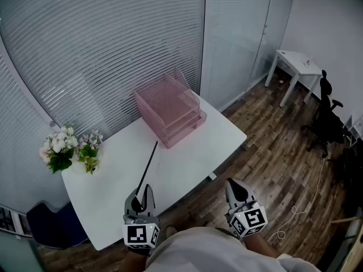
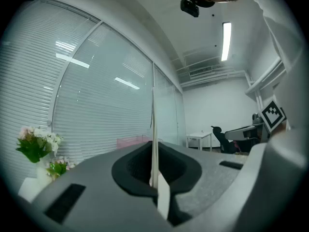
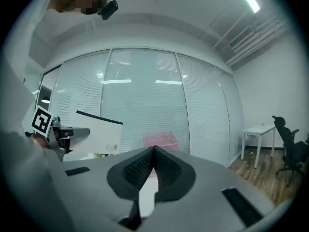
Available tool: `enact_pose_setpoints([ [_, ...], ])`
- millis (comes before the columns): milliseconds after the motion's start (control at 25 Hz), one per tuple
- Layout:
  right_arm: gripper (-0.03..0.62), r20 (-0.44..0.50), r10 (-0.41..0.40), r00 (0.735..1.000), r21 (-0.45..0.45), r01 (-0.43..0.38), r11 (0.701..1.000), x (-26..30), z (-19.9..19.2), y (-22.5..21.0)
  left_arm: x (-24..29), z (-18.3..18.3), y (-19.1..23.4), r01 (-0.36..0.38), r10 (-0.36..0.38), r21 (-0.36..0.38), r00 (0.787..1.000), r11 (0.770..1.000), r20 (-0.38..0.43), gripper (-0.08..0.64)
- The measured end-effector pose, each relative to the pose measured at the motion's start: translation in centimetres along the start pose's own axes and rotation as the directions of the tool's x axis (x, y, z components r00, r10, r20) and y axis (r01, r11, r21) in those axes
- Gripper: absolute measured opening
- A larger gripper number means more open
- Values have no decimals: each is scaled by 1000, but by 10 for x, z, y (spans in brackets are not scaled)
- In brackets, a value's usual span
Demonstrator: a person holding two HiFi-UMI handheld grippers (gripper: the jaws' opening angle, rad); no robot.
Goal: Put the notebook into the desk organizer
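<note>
A thin notebook (image 1: 148, 164) stands on edge, clamped at its near end by my left gripper (image 1: 142, 192) over the front of the white table (image 1: 193, 157). Seen along the left gripper's jaws, the notebook (image 2: 153, 129) is a narrow upright line pinched between them. From the right gripper view the notebook (image 3: 99, 134) shows as a white sheet with a dark top edge. The pink desk organizer (image 1: 170, 109) sits at the table's far side, beyond the notebook. My right gripper (image 1: 235, 190) hangs off the table's front right, shut with nothing in it.
Two small flower pots (image 1: 68, 149) stand at the table's left end. Glass walls with blinds run behind the table. A small white side table (image 1: 295, 67) and a black office chair (image 1: 329, 115) stand on the wooden floor to the right.
</note>
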State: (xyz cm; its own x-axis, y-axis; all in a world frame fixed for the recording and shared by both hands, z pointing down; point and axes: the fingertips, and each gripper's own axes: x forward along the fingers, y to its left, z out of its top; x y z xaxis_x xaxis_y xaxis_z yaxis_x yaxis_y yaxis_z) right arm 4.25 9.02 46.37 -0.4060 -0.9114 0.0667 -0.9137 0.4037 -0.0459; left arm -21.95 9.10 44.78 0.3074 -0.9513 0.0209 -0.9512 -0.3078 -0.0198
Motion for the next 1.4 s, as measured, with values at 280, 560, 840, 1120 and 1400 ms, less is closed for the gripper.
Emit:
enact_pose_setpoints([
  [280, 12, -1, 3, 1000, -2, -3, 1000, 6, 0, -5, 8, -3, -1, 5, -5, -4, 1000, 1000, -4, 17],
  [560, 12, 14, 16, 1000, 62, -17, 998, 3, -5, -14, 16, -8, -6, 5, -5, 12, 1000, 1000, -26, 17],
  [840, 12, -47, 34, 998, 83, -30, 996, -11, -30, -47, 40, 5, -15, -36, 39, 111, 999, 993, -30, 17],
  [1120, 12, -108, 80, 991, 77, -71, 994, -26, -55, -92, 100, 47, -26, -96, 118, 379, 993, 920, -33, 17],
  [1400, 12, -152, 61, 987, 123, -42, 992, -18, -74, -117, 217, 72, -14, -67, 198, 624, 970, 778, -143, 17],
])
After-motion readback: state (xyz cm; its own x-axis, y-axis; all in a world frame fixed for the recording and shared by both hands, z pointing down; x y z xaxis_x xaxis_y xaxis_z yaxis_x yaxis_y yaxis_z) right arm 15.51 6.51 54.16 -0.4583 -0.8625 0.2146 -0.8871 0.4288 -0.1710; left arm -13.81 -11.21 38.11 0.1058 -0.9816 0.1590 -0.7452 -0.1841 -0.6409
